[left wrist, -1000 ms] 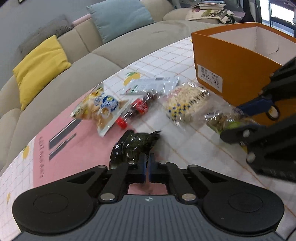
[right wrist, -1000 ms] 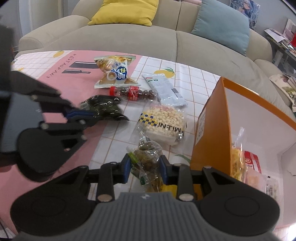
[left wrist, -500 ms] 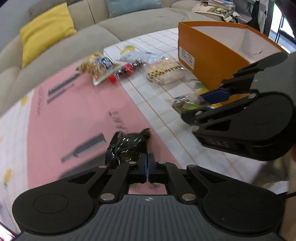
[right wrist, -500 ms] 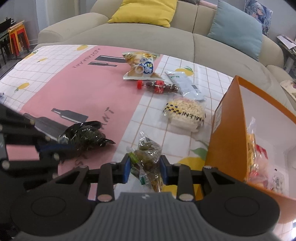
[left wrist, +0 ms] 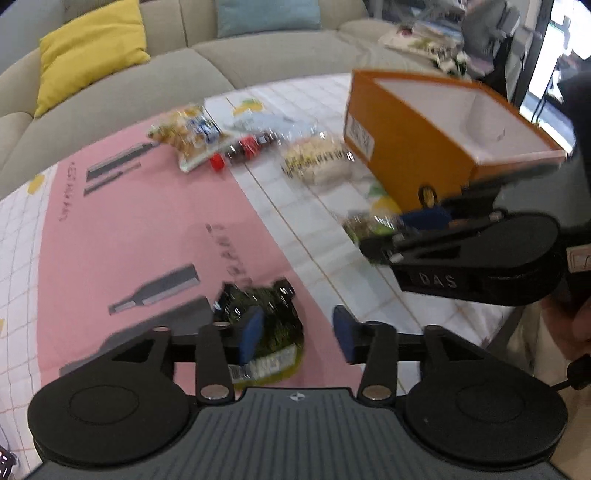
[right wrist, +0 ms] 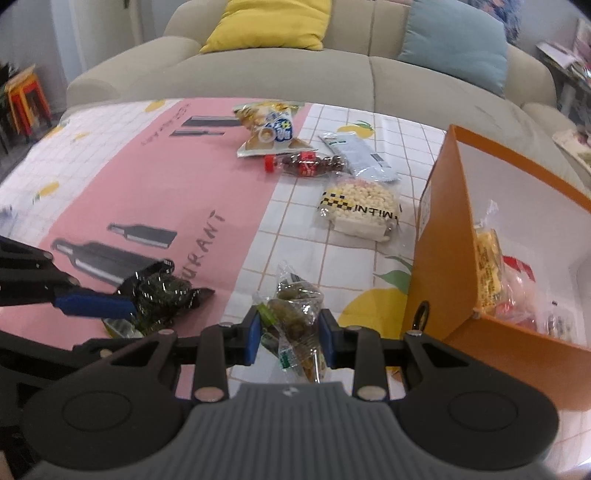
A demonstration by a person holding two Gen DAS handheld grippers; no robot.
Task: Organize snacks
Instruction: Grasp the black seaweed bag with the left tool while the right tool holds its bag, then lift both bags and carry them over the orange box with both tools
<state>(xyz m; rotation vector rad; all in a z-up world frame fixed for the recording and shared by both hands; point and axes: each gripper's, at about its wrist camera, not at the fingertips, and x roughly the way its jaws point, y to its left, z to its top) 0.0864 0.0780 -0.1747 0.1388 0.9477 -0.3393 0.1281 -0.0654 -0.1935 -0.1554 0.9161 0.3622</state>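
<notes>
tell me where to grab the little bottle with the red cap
Grip the bottle across its middle, at the red label, coming from above. It lies on its side on the table, cap to the left, so the round body fits between the pads; the cap end is too narrow.

You see orange box [right wrist: 436, 258], white inside; desk cloth [right wrist: 147, 206] pink with white grid edges; yellow cushion [right wrist: 269, 22]; glossy black-green packet [right wrist: 162, 291].

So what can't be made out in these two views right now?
- Orange box: in the left wrist view its own wall hides what is inside; the right wrist view shows packets, labels too small to read.
- Dark packet: the left tongs' blue pad covers part of it and motion blur smears its label.
- Clear packet in the right tongs: its lower end sits behind the tongs' body.
</notes>
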